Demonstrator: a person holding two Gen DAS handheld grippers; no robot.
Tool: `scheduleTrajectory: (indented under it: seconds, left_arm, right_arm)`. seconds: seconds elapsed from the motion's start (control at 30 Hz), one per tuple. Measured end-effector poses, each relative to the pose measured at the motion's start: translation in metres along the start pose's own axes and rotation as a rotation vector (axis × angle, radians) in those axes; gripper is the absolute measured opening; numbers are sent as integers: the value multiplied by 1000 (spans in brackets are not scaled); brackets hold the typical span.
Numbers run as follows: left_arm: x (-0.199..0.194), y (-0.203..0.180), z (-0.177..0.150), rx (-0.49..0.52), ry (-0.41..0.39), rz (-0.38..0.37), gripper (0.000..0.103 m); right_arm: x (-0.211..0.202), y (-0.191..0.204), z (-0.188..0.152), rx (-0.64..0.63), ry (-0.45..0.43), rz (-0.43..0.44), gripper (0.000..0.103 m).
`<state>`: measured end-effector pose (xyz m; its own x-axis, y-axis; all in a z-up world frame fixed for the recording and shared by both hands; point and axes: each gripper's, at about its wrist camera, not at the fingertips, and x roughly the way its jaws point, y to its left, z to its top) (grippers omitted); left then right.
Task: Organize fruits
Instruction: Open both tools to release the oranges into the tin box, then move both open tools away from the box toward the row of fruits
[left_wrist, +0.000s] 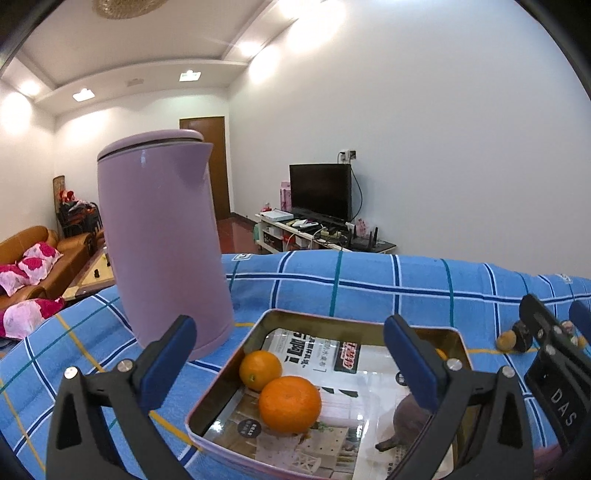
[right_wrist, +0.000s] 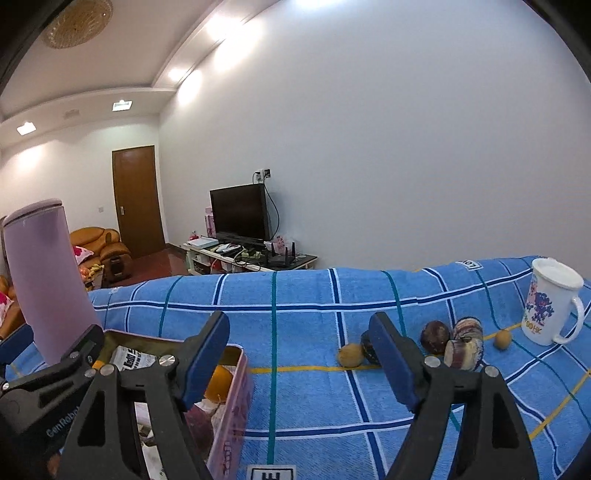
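So, the left gripper (left_wrist: 291, 363) is spread wide with nothing between its blue pads, hanging over the near edge of the rectangular metal tin (left_wrist: 225, 373). Just past it, around 11 o'clock from the gap, two round oranges (left_wrist: 289, 404) sit touching each other on the printed paper lining the tin. A dark purplish fruit (left_wrist: 408, 415) lies at 3 o'clock, half hidden behind the right finger. My guess is the tin is the collecting spot, which is why the fruit ends up bunched there.

The right gripper (right_wrist: 299, 356) is also released and empty, aimed across the blue checked cloth on the table (right_wrist: 306, 398). From it, at about 1 o'clock, the loose stuff waits: a small tan fruit (right_wrist: 350, 355), a dark round fruit (right_wrist: 436, 336), two brown-and-white striped pieces (right_wrist: 464, 347) and another little tan one (right_wrist: 503, 339). Those are well apart from the tin, so they look like what's left to move.

Further out, a tall lilac plastic kettle (left_wrist: 166, 240) stands at 10 o'clock just beside the tin, and a white printed mug (right_wrist: 550, 306) sits far off at 2 o'clock.
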<state>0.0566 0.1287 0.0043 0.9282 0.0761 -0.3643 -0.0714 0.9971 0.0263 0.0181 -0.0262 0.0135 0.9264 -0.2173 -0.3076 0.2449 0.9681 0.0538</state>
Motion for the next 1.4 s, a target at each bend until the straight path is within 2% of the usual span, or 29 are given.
scheduleTrajectory:
  seconds: [0.13, 0.3, 0.53, 0.83, 1.03, 1.33, 1.4]
  left_arm:
    - [0, -7, -4, 11, 20, -21, 103]
    - [-4, -8, -4, 14, 5, -20, 103]
    - [-2, -4, -6, -15, 30, -38, 103]
    - [-10, -7, -9, -28, 10, -29, 103]
    - [-25, -25, -13, 6, -5, -44, 103]
    - [-41, -59, -20, 84, 22, -114, 103]
    - [-44, -72, -22, 112, 38, -150, 103]
  right_arm:
    - [-4, -1, -2, -10, 0, -9, 79]
    - [-8, -3, -3, -30, 12, -8, 79]
    - [-17, -19, -5, -81, 16, -4, 79]
    - [-24, -70, -7, -55, 51, -55, 79]
    - [-27, -109, -7, -18, 84, -97, 79]
    - [-33, -170, -10, 20, 158, -136, 79]
    - [-32, -185, -11, 32, 181, -149, 79]
